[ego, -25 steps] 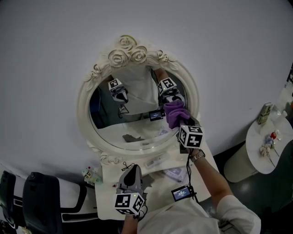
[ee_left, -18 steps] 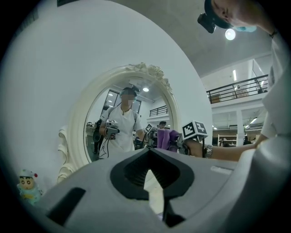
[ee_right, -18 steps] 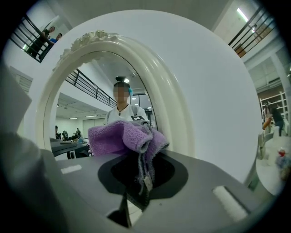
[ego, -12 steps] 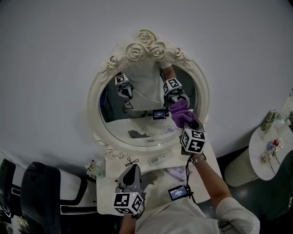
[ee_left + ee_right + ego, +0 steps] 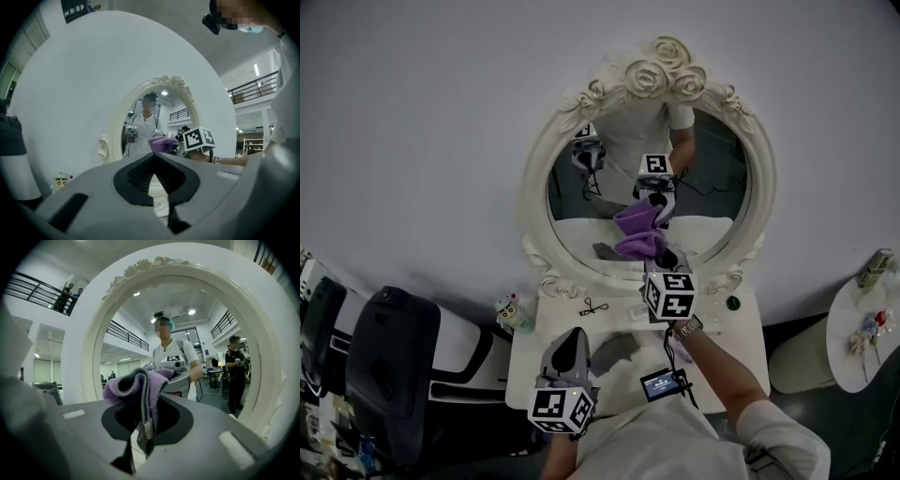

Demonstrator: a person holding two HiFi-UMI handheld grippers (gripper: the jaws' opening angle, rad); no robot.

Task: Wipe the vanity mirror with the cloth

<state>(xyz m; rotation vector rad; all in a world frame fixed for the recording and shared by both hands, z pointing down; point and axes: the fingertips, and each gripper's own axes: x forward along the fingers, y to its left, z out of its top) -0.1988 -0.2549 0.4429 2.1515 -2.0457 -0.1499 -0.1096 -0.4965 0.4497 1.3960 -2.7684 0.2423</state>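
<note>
While my right claw (image 5: 145, 425) clenches the purple cloth (image 5: 136, 383) low on the mirror (image 5: 712, 178), I should press evenly and sweep overlapping arcs; my left claw (image 5: 154, 176) hangs closed, empty, over the tabletop (image 5: 736, 347).

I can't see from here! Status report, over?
Right gripper shut on purple cloth, at the mirror glass. Left gripper shut, empty, held low. Nothing blocking.

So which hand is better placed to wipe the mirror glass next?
Right. The right tongs are shut on the purple cloth, up at the mirror glass; the left tongs are shut, empty, low over the vanity top.
</note>
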